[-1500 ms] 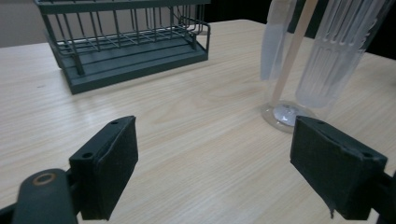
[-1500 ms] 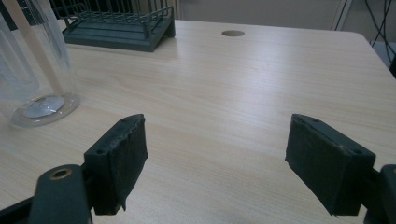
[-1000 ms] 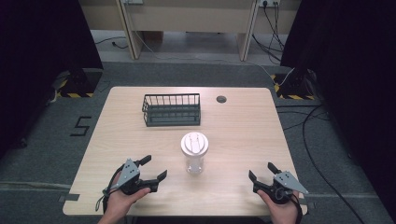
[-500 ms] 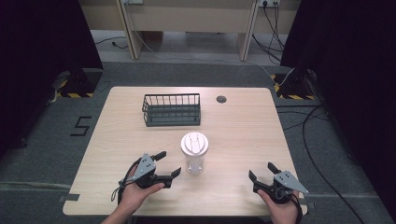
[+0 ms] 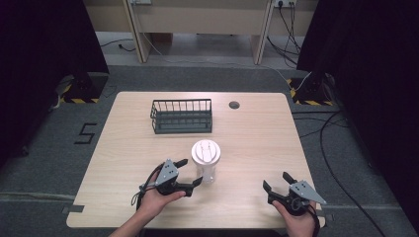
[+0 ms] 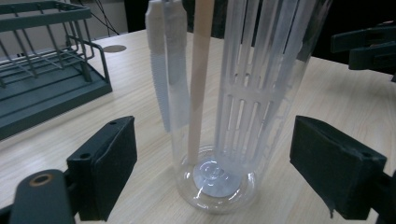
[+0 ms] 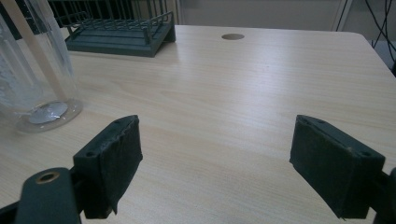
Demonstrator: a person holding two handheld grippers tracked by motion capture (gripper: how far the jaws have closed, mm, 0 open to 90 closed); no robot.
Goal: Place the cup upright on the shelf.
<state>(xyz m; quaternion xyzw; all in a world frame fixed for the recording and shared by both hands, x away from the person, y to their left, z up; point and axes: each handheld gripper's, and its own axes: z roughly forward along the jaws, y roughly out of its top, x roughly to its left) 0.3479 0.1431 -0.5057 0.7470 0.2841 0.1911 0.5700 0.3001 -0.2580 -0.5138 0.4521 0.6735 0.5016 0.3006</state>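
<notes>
- Left gripper [image 5: 189, 174] is spread wide, jaws apart on either side of the tall clear plastic tumbler with a white lid [image 5: 206, 160], which stands dead ahead between the two pads; neither pad touches it in the left gripper view.
- Inside that tumbler [image 6: 224, 107]: a slotted white plastic insert [image 6: 254, 93], a ribbed white tube [image 6: 163, 70] and a pale beige straw-like stick [image 6: 200, 79], all upright, over a round silvery disc at the base.
- Beyond the left claw and off to its left sits the dark grey wire rack with a solid tray base [image 5: 181, 116], well apart, nothing between.
- Right gripper [image 5: 279, 183] is also wide, holding nothing, low over bare pale wood-grain tabletop [image 5: 257, 133].
- From the right claw, the tumbler [image 7: 35, 65] is ahead-left, the rack [image 7: 119, 28] farther ahead, a small round dark grommet hole [image 7: 232, 36] far ahead.
- Open board lies ahead of the right claw; the table's near edge is close behind both hands.
</notes>
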